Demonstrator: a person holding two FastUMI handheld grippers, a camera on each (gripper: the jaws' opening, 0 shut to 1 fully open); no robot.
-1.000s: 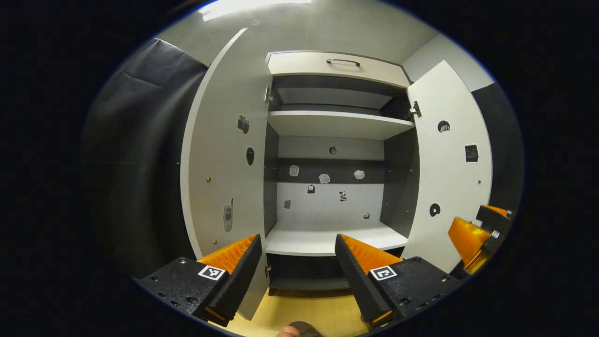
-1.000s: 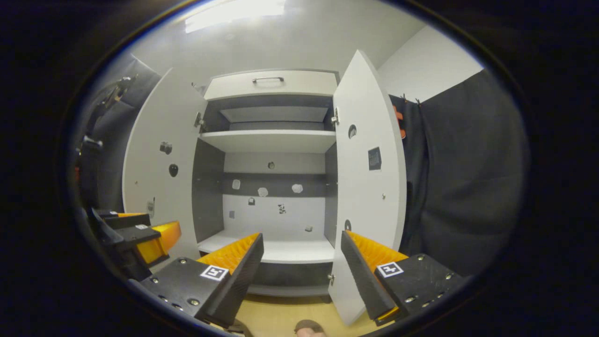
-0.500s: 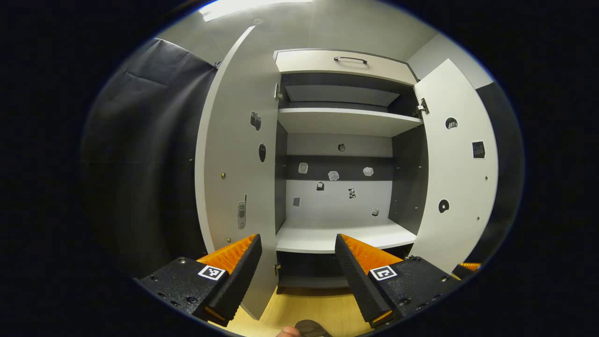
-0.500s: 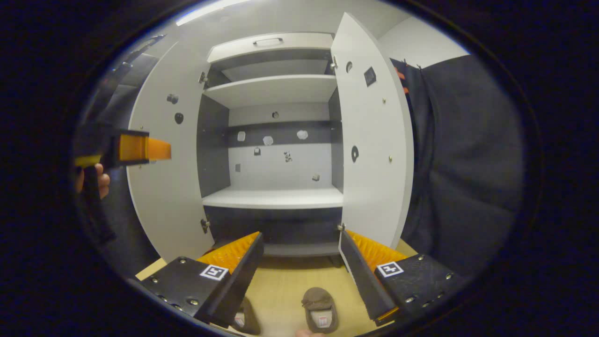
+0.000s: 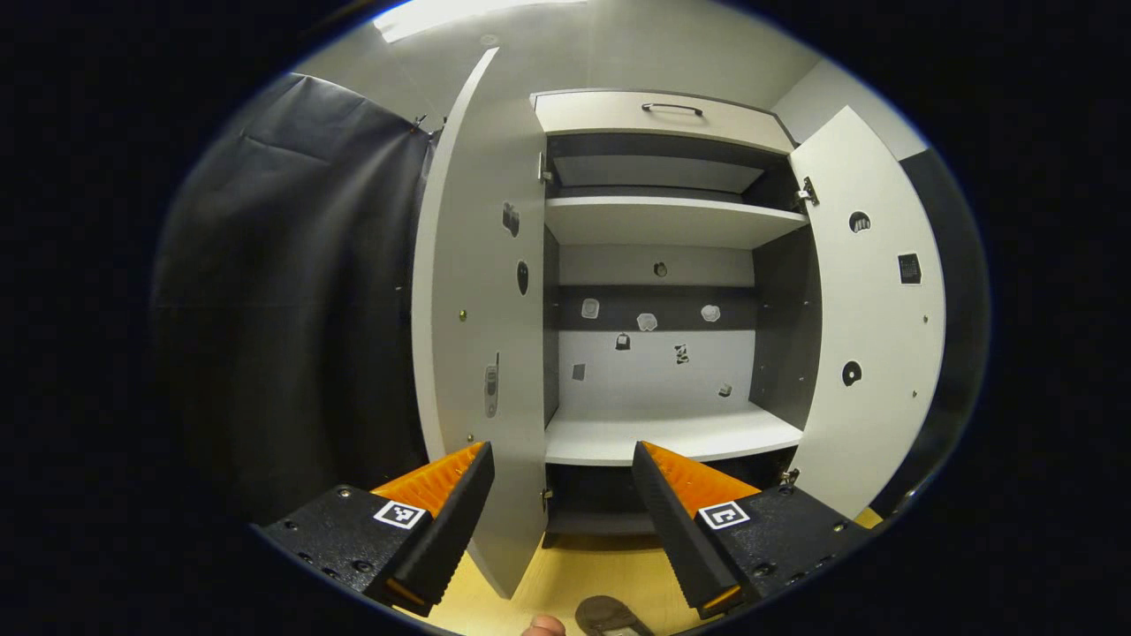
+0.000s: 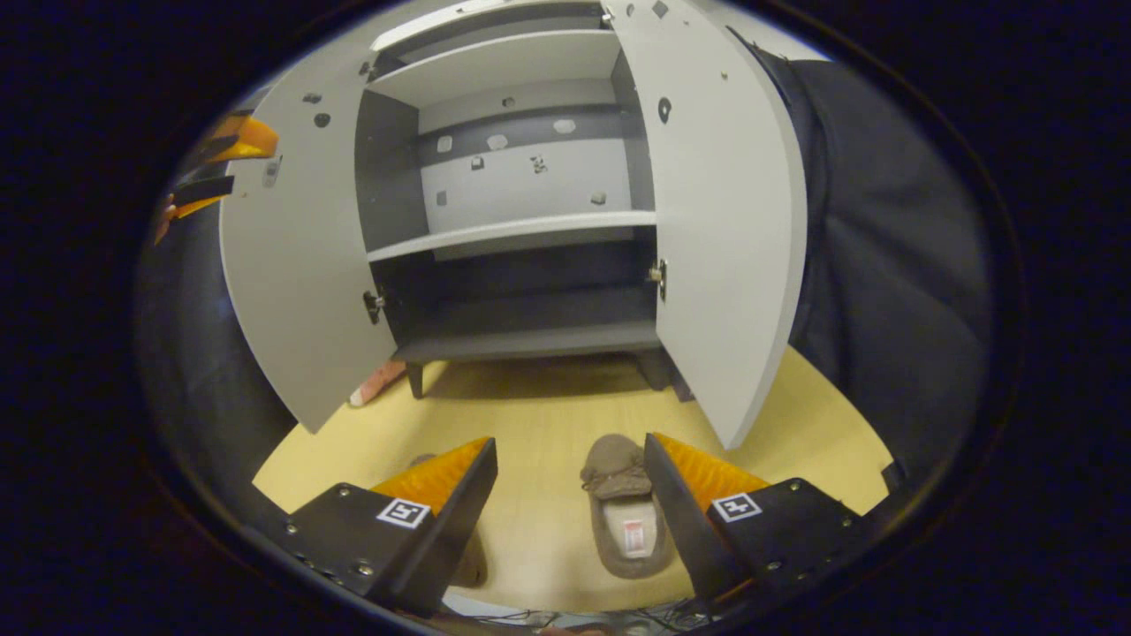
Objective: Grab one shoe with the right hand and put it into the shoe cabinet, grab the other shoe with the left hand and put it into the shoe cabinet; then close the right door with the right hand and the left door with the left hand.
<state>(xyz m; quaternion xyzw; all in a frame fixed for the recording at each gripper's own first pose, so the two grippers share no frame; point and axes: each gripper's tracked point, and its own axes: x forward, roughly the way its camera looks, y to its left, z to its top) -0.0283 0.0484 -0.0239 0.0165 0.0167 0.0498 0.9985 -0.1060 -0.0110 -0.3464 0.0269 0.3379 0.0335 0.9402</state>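
Note:
A brown slipper [image 6: 623, 508] lies on the yellow floor, toe toward the cabinet, just beyond my right gripper [image 6: 570, 446], which hangs open above it with nothing between its fingers. The second shoe [image 6: 470, 558] lies to its left, mostly hidden behind a finger. The shoe cabinet [image 6: 521, 231] stands ahead with its left door [image 6: 292, 265] and right door [image 6: 724, 221] swung open. My left gripper [image 5: 561, 455] is open and faces the cabinet [image 5: 663, 437] at shelf height; one shoe [image 5: 611, 616] peeks in at the bottom edge. It also appears high up by the left door as the left gripper [image 6: 225, 150].
Black cloth walls [image 6: 884, 265] hang on both sides of the cabinet. A small pinkish object [image 6: 378, 382] lies on the floor by the cabinet's front left leg. The cabinet has a top drawer with a handle [image 5: 671, 109] and bare shelves [image 5: 671, 216].
The right gripper view has tipped down from the shelves to the floor, bringing both shoes into sight. The left gripper has drifted slightly left, so the cabinet sits further right in its view.

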